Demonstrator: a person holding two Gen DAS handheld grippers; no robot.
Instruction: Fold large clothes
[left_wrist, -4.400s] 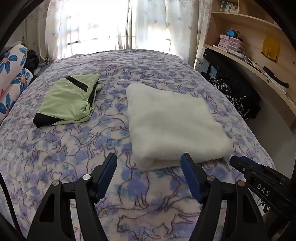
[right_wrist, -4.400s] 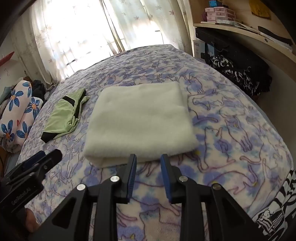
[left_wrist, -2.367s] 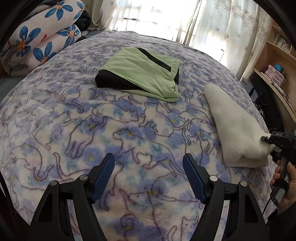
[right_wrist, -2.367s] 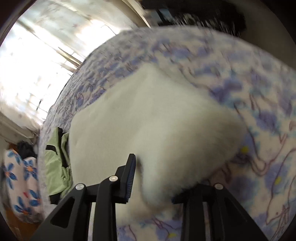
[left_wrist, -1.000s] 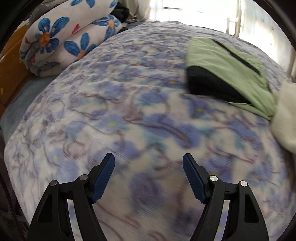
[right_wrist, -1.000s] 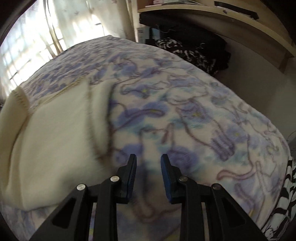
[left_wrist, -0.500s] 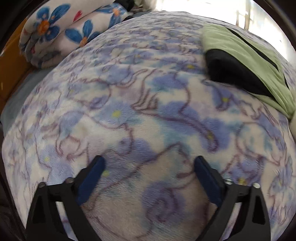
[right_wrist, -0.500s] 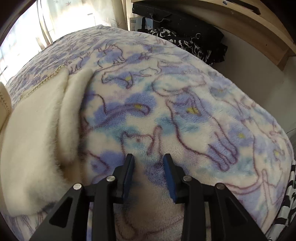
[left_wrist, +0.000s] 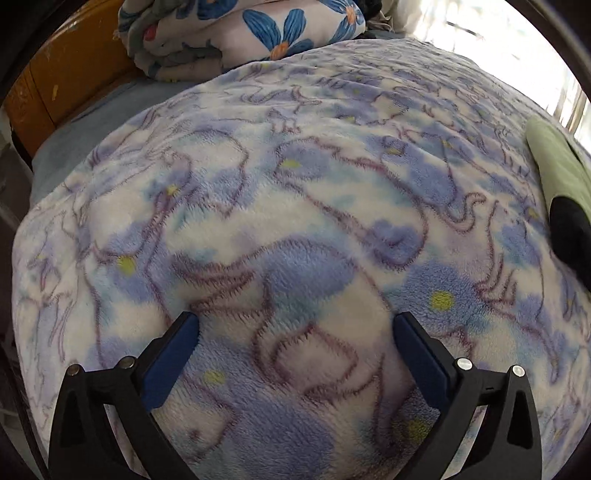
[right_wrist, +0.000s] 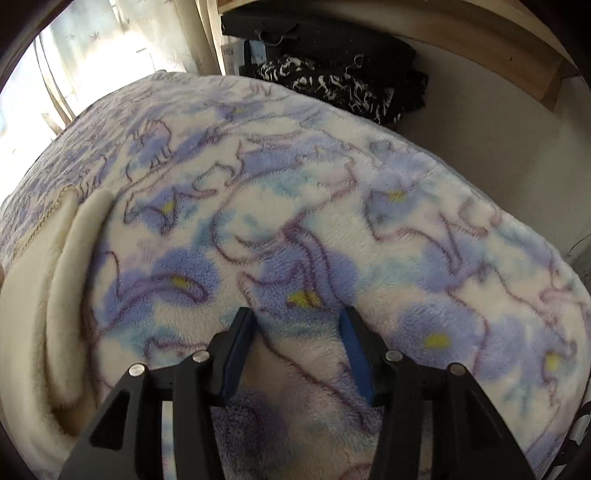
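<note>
Presently, left claw (left_wrist: 295, 354): jaws spread wide, nothing between them, tips down on or just above the fleece blanket (left_wrist: 295, 221) covering the bed. Right claw (right_wrist: 297, 347): jaws partly parted, empty, likewise low over the same blanket. Nearest task item: folded cream garment (right_wrist: 40, 295), lying to the left of the right claw, its long axis running away from the claw toward the window; the right claw appears the nearer of the two to it. Next: folded green garment (left_wrist: 557, 166) with a black panel, at the far right of the left claw, partly cut off by the frame edge. Beyond the left claw, far left: rolled floral bedding (left_wrist: 240, 33). Beyond the right claw: dark patterned clothing (right_wrist: 343, 88) under a wooden shelf.
</note>
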